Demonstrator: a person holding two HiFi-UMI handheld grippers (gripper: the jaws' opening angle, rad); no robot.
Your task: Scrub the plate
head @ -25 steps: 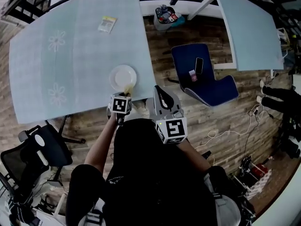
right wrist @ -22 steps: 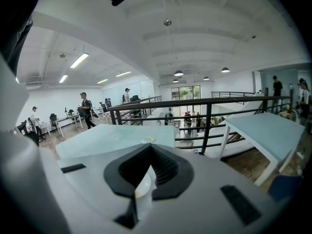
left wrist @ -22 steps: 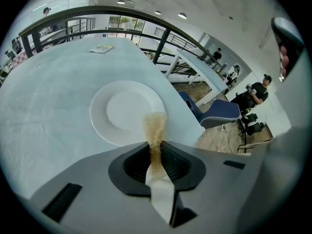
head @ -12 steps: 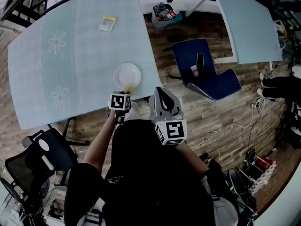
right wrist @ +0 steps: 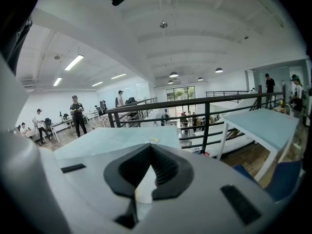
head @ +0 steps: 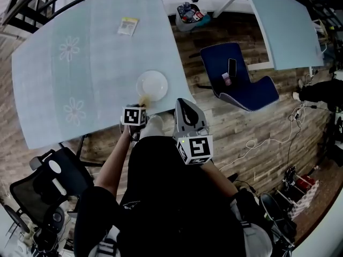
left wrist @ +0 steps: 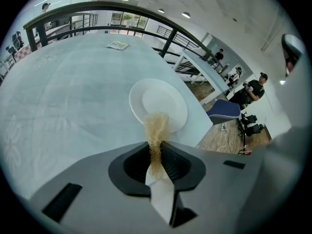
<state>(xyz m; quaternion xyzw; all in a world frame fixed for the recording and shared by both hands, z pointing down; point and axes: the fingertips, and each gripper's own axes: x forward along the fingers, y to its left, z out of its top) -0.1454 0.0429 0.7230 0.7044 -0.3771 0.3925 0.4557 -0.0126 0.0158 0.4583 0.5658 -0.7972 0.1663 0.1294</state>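
A round white plate (head: 152, 85) (left wrist: 158, 105) lies near the front right corner of the pale blue table (head: 91, 74). My left gripper (head: 140, 107) (left wrist: 156, 147) is shut on a tan fibrous scrubber (head: 143, 100) (left wrist: 155, 128). The scrubber's tip reaches the plate's near rim; I cannot tell whether it touches. My right gripper (head: 182, 103) (right wrist: 149, 147) is held level off the table's right edge, to the right of the plate. Its jaws are shut with nothing between them.
A yellow packet (head: 127, 26) lies far back on the table. Right of the table stand a blue chair (head: 241, 84) with a phone on it, a second table (head: 284, 20) and a bin (head: 187, 14). A black office chair (head: 48, 181) stands at the near left.
The head view has shifted a little. Relative to the plate, the scrubber has moved from the near right rim to the near left rim. The right gripper has stayed put.
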